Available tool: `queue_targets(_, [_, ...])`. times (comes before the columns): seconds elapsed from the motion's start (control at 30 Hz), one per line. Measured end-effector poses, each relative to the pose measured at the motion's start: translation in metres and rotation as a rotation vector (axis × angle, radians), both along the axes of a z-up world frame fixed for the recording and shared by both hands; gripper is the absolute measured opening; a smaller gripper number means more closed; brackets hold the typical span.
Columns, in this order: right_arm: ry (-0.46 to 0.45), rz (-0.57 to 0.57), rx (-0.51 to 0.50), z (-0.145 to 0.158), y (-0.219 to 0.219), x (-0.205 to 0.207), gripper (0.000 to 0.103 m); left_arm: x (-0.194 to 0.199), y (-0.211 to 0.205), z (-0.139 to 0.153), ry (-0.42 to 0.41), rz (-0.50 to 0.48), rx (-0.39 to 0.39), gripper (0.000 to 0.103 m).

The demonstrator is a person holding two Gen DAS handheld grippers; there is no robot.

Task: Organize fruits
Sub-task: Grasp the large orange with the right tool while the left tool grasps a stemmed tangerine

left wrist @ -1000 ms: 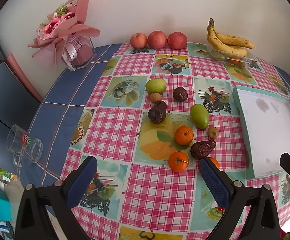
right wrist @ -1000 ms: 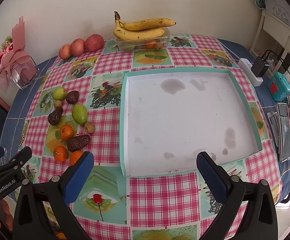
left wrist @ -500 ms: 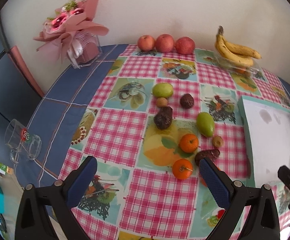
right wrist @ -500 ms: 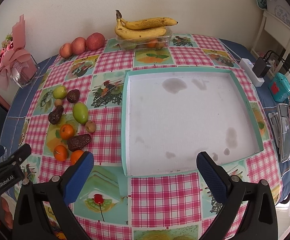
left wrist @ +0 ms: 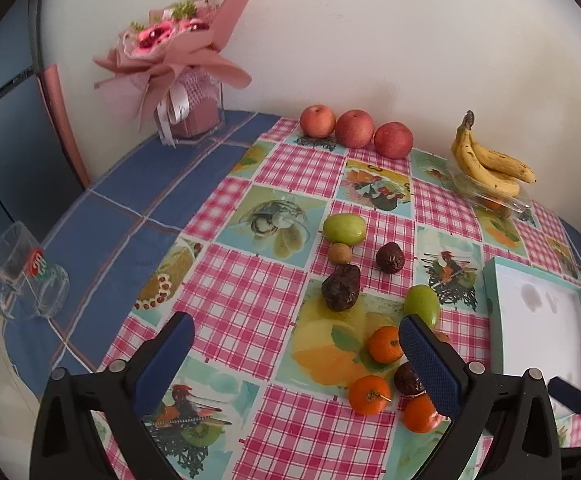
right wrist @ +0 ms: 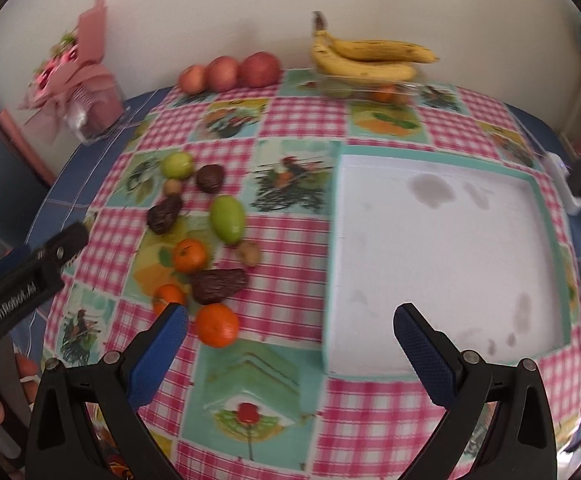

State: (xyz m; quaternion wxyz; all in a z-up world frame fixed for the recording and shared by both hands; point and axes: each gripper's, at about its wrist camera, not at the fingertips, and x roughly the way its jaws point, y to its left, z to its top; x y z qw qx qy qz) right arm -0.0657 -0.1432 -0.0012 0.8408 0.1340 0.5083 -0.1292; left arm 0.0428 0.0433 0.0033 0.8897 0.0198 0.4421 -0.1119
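A cluster of small fruits lies on the checked tablecloth: three oranges [right wrist: 216, 325], two green fruits [right wrist: 228, 219], dark wrinkled fruits [right wrist: 218, 285] and small brown nuts [right wrist: 249, 253]. The cluster also shows in the left wrist view [left wrist: 384, 344]. A white tray with a teal rim [right wrist: 332, 264] lies to their right, with nothing in it. My left gripper [left wrist: 296, 360] is open and empty, just left of the oranges. My right gripper [right wrist: 290, 340] is open and empty, low over the table between the nearest orange and the tray's near left corner.
Three red apples [right wrist: 230, 73] and a banana bunch [right wrist: 366, 60] on a clear box stand at the back by the wall. A pink bouquet [left wrist: 178, 68] is at the back left. A glass mug [left wrist: 26, 276] stands on the blue cloth at left. A power strip [right wrist: 562, 184] lies right of the tray.
Both grippers have moved forward and lower toward the fruit cluster. The right gripper has swung left, so the fruits now sit nearer its left finger. Both stay open.
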Motion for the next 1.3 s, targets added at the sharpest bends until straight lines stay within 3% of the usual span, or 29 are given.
queue_targets(0.17, [0.024,0.038,0.034,-0.014,0.011,0.013,0.101,0.007,0.000,-0.015,0.087,0.000,-0.008,0.103])
queue_targets(0.23, [0.037,0.046,0.043,-0.018,0.014,0.015,0.090,0.009,-0.001,-0.022,0.119,-0.007,-0.017,0.103])
queue_targets(0.37, [0.067,0.054,0.074,-0.029,0.017,0.020,0.086,0.014,-0.006,-0.037,0.200,-0.013,-0.047,0.103])
queue_targets(0.43, [0.076,0.061,0.087,-0.034,0.020,0.024,0.070,0.016,-0.007,-0.044,0.233,-0.005,-0.046,0.102])
queue_targets(0.6, [0.120,0.093,0.120,-0.052,0.029,0.032,0.064,0.020,-0.004,-0.059,0.304,0.016,-0.073,0.094])
queue_targets(0.8, [0.150,0.136,0.122,-0.065,0.042,0.039,0.059,0.020,-0.007,-0.066,0.342,0.007,-0.099,0.089])
queue_targets(1.0, [0.191,0.143,0.129,-0.077,0.046,0.043,0.041,0.019,-0.008,-0.067,0.366,-0.001,-0.125,0.086])
queue_targets(1.27, [0.172,0.086,0.116,-0.068,0.033,0.037,0.040,0.013,-0.019,-0.071,0.404,-0.047,-0.147,0.075])
queue_targets(1.3, [0.166,0.070,0.123,-0.066,0.028,0.036,0.040,0.012,-0.020,-0.071,0.408,-0.054,-0.151,0.070])
